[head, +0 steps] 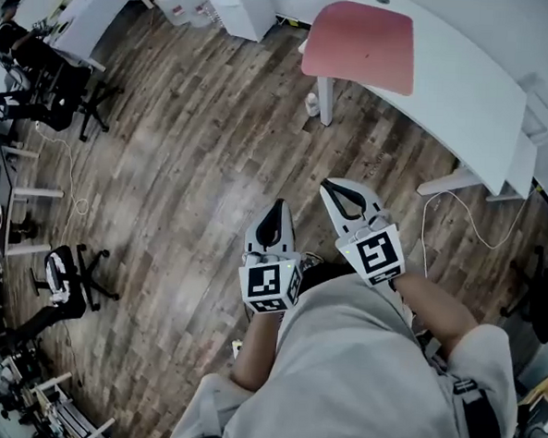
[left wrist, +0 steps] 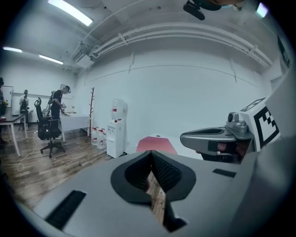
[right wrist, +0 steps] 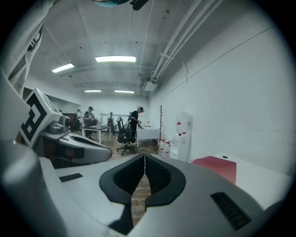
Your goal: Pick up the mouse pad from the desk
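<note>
A red mouse pad [head: 361, 44] lies on the near end of a white desk [head: 467, 96] at the top of the head view, hanging slightly over the desk's edge. It also shows as a red patch [left wrist: 156, 144] beyond the left jaws and at the right [right wrist: 216, 166] of the right gripper view. My left gripper [head: 274, 215] and right gripper [head: 336, 191] are both shut and empty, held side by side over the wooden floor, well short of the desk. The right gripper [left wrist: 217, 139] shows in the left gripper view.
A small bottle [head: 312, 104] stands by the desk leg [head: 326, 100]. A water dispenser [left wrist: 118, 127] and jugs stand by the wall. Office chairs [head: 71, 275], other desks and people [right wrist: 135, 121] are farther off. A cable [head: 468, 225] trails on the floor at right.
</note>
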`<state>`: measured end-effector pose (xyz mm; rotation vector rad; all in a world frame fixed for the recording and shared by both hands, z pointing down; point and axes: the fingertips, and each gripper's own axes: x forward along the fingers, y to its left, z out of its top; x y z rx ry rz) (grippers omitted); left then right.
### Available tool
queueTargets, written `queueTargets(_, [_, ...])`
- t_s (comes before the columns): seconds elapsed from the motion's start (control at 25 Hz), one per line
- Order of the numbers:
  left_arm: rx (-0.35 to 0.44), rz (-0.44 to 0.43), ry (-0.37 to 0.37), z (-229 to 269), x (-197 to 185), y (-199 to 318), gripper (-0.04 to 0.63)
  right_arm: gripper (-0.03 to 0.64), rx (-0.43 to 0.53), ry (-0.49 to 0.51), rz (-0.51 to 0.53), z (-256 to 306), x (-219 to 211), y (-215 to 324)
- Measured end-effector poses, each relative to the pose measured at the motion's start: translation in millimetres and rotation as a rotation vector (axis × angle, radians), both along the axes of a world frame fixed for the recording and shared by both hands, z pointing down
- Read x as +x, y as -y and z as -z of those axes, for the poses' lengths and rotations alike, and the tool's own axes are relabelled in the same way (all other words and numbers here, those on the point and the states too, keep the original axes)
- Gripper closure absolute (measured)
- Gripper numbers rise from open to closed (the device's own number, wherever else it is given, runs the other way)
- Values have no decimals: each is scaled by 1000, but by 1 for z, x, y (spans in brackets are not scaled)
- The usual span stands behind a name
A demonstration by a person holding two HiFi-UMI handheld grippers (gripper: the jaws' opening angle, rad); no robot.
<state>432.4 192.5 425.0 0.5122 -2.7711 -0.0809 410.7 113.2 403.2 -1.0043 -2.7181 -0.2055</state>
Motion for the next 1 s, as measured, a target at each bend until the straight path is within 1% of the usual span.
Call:
queueTargets(0.16, [25, -31, -20, -10, -35, -10, 583, 577, 8, 15, -64, -2, -32, -2])
queueTargets(0.32, [43, -86, -34, -9, -71, -4, 583, 577, 7, -5, -83, -3, -64, -9])
queueTargets(0.4, [51, -115, -41, -10, -95, -2, 583, 575, 10, -19, -90, -7, -87, -14])
queueTargets(0.48, [51, -133, -47, -13, -128, -4, 583, 577, 0, -32, -97, -13, -118, -19])
queueTargets(0.64, [39, -143, -75, -16, -196, -7, 583, 575, 12, -58, -84, -19, -186, -28])
queueTargets(0.72, [38, -151, -94, -18, -221, -9, 583, 575, 9, -65, -68, -19, -212, -36])
queueTargets(0.88, [28, -167, -115, -25, -273, -3, 583, 575, 15, -40, -33, -20, -261, -43])
queueTargets(1.0, [14, -160, -131, -34, -305, -3, 583, 575, 8, -61, -14, -28, -294, -44])
